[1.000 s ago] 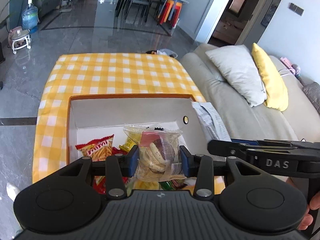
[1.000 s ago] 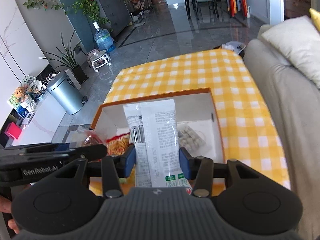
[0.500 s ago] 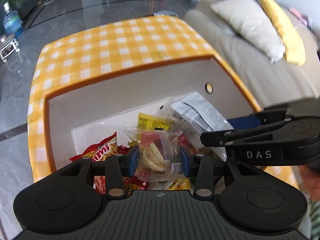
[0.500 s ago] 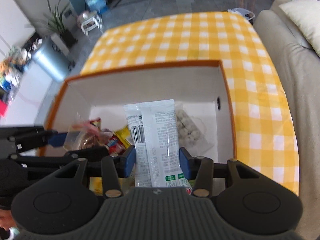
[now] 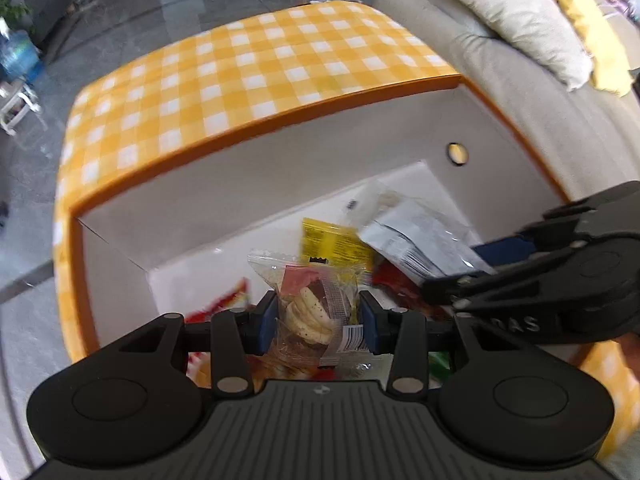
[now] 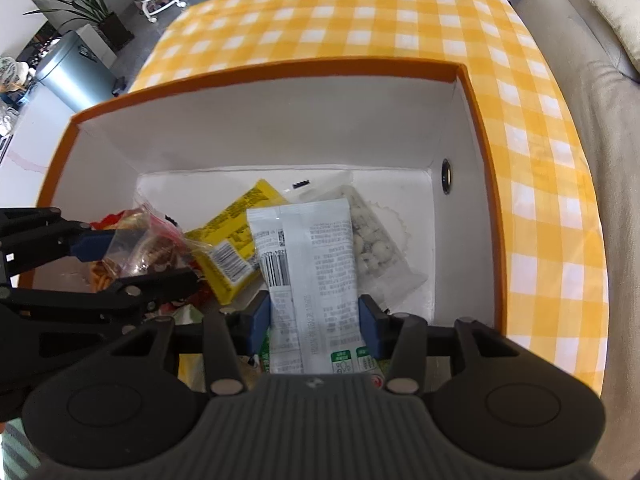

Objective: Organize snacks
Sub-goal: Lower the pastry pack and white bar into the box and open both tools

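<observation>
Not much readable here tbh. The right tongs (image 5: pixel 532 280), seen from the left wrist cam, have "DAS" on the side, sort of blurred. The white packet (image 6: pixel 316 280) has barcodes and fine print, too small to read. Same for the yellow packet (image 6: pixel 236 240).

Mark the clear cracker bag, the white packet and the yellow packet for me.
clear cracker bag (image 5: pixel 316 312), left wrist view, its middle.
white packet (image 6: pixel 316 280), right wrist view, printed back.
yellow packet (image 6: pixel 232 240), right wrist view, its middle.

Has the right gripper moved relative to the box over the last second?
Yes. The right gripper, shut on the white packet, has come down toward the box; the orange rim now sits much higher and larger in its view.
</observation>
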`<state>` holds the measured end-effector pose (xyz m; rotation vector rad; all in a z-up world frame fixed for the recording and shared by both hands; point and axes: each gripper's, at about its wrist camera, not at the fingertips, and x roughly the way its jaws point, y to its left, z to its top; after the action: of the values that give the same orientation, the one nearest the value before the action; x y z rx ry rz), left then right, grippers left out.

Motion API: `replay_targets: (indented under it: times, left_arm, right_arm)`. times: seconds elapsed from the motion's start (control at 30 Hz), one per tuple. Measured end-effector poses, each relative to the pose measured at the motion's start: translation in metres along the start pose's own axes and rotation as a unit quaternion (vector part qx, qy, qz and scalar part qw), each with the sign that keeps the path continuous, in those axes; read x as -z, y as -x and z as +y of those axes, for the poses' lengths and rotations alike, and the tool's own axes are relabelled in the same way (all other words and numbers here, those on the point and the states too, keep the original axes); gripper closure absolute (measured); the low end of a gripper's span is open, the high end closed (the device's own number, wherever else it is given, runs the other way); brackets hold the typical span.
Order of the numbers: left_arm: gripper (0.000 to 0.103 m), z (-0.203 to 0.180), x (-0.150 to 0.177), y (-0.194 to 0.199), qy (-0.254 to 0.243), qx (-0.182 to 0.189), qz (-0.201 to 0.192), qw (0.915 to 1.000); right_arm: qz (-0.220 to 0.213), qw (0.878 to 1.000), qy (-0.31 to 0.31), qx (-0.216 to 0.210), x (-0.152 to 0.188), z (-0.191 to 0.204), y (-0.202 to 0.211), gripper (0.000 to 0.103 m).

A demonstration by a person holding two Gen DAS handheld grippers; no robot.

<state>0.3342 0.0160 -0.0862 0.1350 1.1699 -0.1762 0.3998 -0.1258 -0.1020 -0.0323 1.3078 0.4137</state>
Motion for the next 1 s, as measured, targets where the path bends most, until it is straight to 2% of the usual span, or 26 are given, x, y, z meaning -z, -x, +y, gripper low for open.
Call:
replay_targets:
  times: [0.07,0.23,0.43,0.57,0.7,0.87,1.0]
  left_arm:
    - [0.056,-0.006,0.0,-0.002,-0.029,-0.03,-0.005,0.9991]
    - [0.056,-0.008,0.004,-0.01,-0.037,-0.031,0.007,0.9988]
    - [0.053,-0.008,0.005,-0.015,-0.037,-0.031,0.007,0.9988]
    - [0.046,-0.008,0.007,-0.013,-0.036,-0.035,0.002,0.9987]
    - [0.045,-0.006,0.01,-0.008,-0.034,-0.026,-0.002,0.9991]
    - [0.04,-0.002,0.012,0.009,-0.021,-0.018,-0.02,0.9994]
    - [0.031,0.002,0.015,0.027,-0.017,-0.026,-0.04,0.9987]
  right_arm:
    - [0.007,1.0,-0.002,-0.002,0.0,0.001,-0.004,0.058]
    - [0.012,0.999,0.019,0.027,0.001,0.01,-0.013,0.057]
    - [0.012,1.0,0.007,0.025,0.0,0.005,-0.013,0.055]
    - [0.009,1.0,0.01,0.026,0.0,0.005,-0.012,0.055]
    - [0.007,0.999,0.013,0.03,0.001,0.007,-0.01,0.053]
    - [-0.005,0.999,0.015,0.029,0.003,0.009,-0.001,0.047]
    - [-0.017,1.0,0.012,0.022,0.004,0.012,0.012,0.041]
